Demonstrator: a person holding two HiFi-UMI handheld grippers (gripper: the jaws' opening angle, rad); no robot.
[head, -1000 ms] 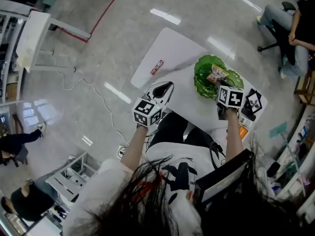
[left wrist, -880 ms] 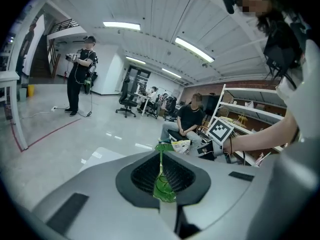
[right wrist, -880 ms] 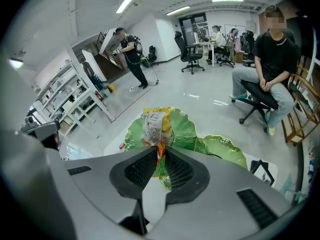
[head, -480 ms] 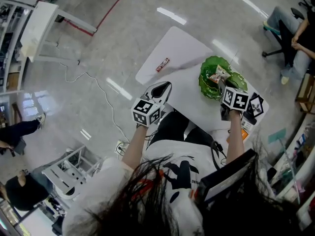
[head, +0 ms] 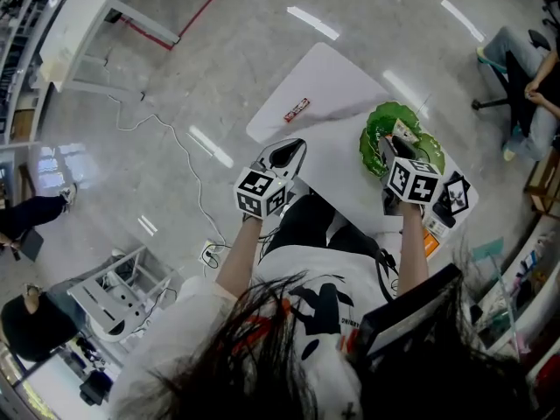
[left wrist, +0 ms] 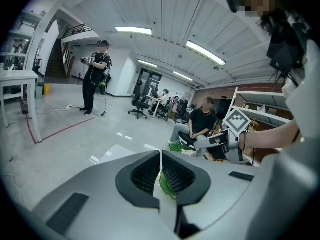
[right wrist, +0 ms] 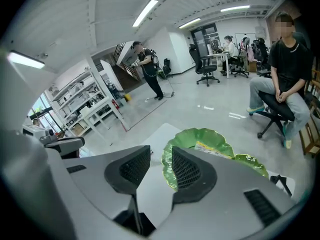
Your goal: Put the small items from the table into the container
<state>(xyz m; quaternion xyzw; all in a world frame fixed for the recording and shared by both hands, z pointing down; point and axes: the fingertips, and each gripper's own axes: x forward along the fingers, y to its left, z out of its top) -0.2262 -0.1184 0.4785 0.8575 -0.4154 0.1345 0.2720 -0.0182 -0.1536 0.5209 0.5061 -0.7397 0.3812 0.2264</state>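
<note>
Red-and-white, one small flat packet [head: 297,109] lies at the white table's [head: 337,81] left edge. The left gripper [left wrist: 160,156], jaws pressed together and empty, hovers at the near edge. A glossy green, wavy-rimmed dish [head: 374,138] near the right edge holds a snack packet [head: 405,133]. The right gripper's [right wrist: 161,160] jaws stand apart, empty, over its near rim.

packet [head: 404,133] in container [head: 368,143], bar [head: 297,109] left on table [head: 328,73]

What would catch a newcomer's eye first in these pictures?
The bright green leaf-shaped bowl at the right of the white table, a snack packet in it, stands out. The right gripper hovers open and empty close to it, and a small red packet lies alone near the table's far left edge.
</note>
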